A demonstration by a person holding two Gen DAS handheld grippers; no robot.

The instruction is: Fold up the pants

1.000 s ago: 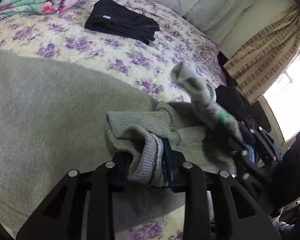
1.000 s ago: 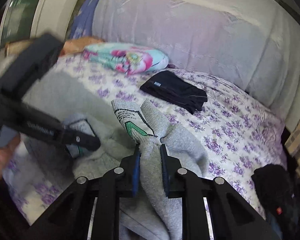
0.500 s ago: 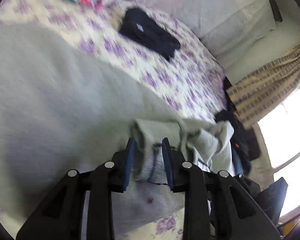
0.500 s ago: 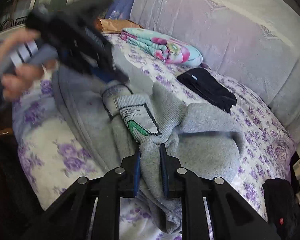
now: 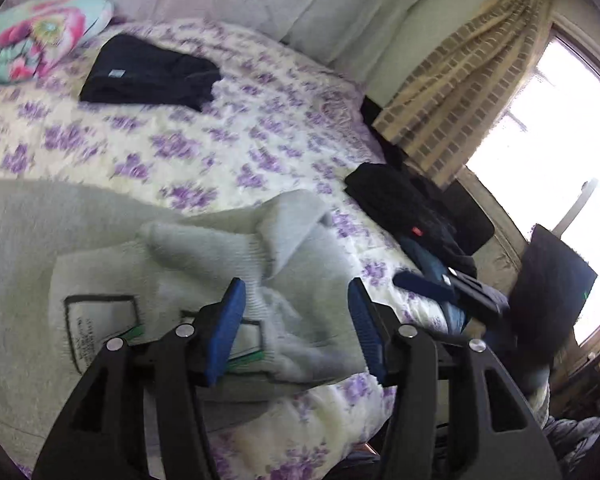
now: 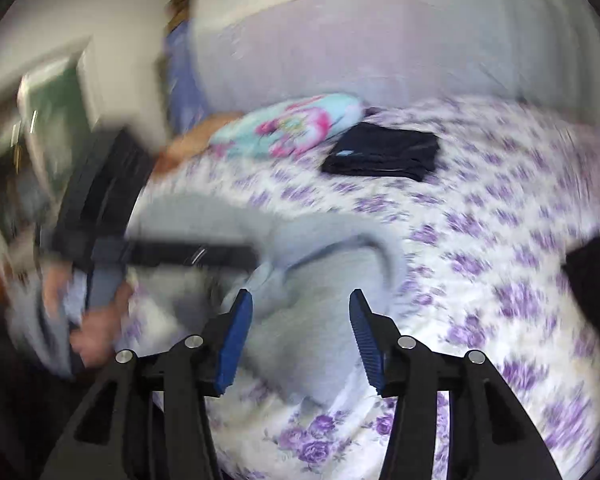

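Note:
The grey pants (image 5: 204,264) lie bunched on the floral bedspread (image 5: 228,140), with a white label patch showing at the lower left. My left gripper (image 5: 296,304) is open and empty just above the crumpled end. In the blurred right wrist view the grey pants (image 6: 320,292) lie below my right gripper (image 6: 300,312), which is open and empty. The left gripper (image 6: 172,254) crosses that view at the left, over the pants. The right gripper's tip (image 5: 424,286) shows at the right of the left wrist view.
Folded black pants (image 5: 148,72) lie at the back of the bed beside a floral pillow (image 5: 40,36). A pile of dark clothes (image 5: 412,204) sits at the bed's right edge, by a curtain (image 5: 468,76) and window. A padded headboard (image 6: 380,40) stands behind.
Both grippers have opened and let go of the grey pants, which now lie on the bed. Both cameras have swung, the right one fast enough to blur.

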